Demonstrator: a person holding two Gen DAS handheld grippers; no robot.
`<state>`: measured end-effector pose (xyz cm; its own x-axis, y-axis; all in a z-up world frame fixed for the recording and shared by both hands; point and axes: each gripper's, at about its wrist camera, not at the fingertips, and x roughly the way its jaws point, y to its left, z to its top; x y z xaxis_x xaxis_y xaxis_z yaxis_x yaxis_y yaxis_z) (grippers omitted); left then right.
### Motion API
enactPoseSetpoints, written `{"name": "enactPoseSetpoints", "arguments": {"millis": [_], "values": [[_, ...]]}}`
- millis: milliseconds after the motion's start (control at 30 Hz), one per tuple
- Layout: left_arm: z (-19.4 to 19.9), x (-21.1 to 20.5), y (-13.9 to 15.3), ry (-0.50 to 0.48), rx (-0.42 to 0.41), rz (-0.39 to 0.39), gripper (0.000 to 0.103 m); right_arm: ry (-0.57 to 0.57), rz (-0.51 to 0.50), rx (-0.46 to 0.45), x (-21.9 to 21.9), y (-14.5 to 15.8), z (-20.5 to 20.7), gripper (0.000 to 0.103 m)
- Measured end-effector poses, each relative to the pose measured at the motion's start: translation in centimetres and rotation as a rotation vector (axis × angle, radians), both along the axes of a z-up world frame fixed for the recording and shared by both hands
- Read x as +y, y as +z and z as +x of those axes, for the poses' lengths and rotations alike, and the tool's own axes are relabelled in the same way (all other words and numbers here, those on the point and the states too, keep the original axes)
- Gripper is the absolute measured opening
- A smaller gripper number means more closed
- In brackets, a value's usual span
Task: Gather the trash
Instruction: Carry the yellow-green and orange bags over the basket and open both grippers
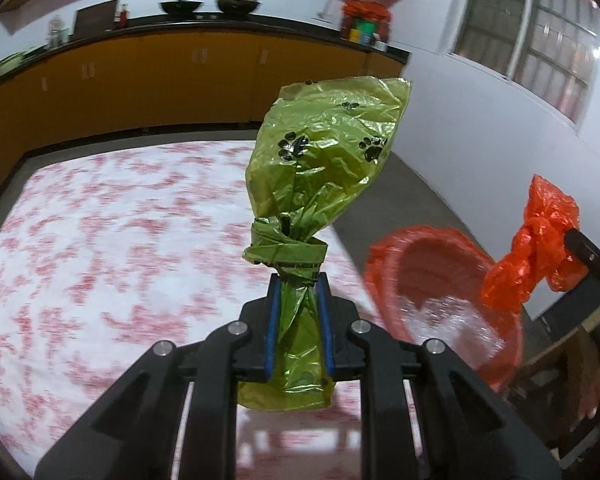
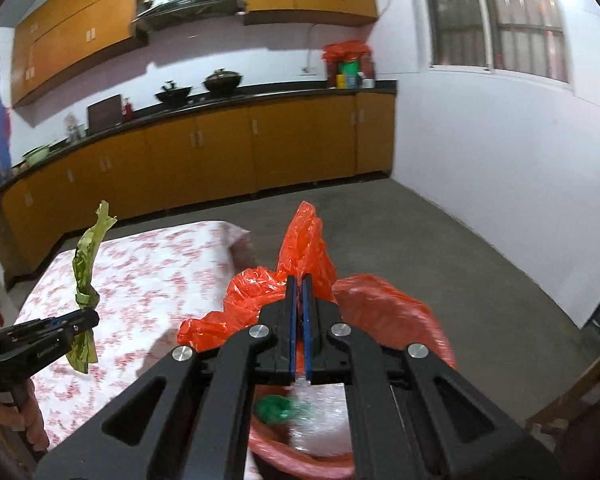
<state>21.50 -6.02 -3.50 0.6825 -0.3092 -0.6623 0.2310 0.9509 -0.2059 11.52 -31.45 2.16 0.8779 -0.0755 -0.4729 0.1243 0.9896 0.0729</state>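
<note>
I am pinching the knotted neck of a green paw-print bag (image 1: pixel 320 152) between the blue pads of my left gripper (image 1: pixel 299 284), clamping just under the knot so the loose top stands up ahead of the fingers and the tail hangs below them; gripping at the knot is, I judge, what is keeping the slippery film from sliding out. My right gripper (image 2: pixel 299 280) is pressed together on a gathered corner of the orange trash bag (image 2: pixel 384 304), its blades almost meeting with only thin film between them, which is lifting that side and holding the mouth open underneath me. Down inside that mouth, just below the right fingers, I am seeing a crumpled green scrap (image 2: pixel 275 408) lying on clear plastic wrap. The green bag is hanging to the left of the orange bag's opening, near but not over it, so I judge the drop is not yet made. Beyond both tools the floral tablecloth (image 1: pixel 100 240) is stretching away, and farther off the kitchen counter (image 2: pixel 220 102) is carrying two woks.
</note>
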Motion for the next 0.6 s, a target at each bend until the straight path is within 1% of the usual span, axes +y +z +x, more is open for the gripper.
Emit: {"name": "enactPoseSetpoints", "arguments": {"millis": [333,400,600], "values": [[-0.5,-8.0,-0.9,-0.181,0.028,-0.026,0.019,-0.113,0.01,0.009,-4.3,-0.8,-1.2,0.003],[-0.5,-9.4,-1.2,-0.207,0.038,-0.03,0.019,-0.123,0.013,0.01,-5.4,-1.1,-1.3,0.003],[-0.1,-12.9,-2.1,-0.263,0.065,-0.029,0.019,-0.148,0.025,0.021,-7.0,-1.6,-1.0,0.003]]}}
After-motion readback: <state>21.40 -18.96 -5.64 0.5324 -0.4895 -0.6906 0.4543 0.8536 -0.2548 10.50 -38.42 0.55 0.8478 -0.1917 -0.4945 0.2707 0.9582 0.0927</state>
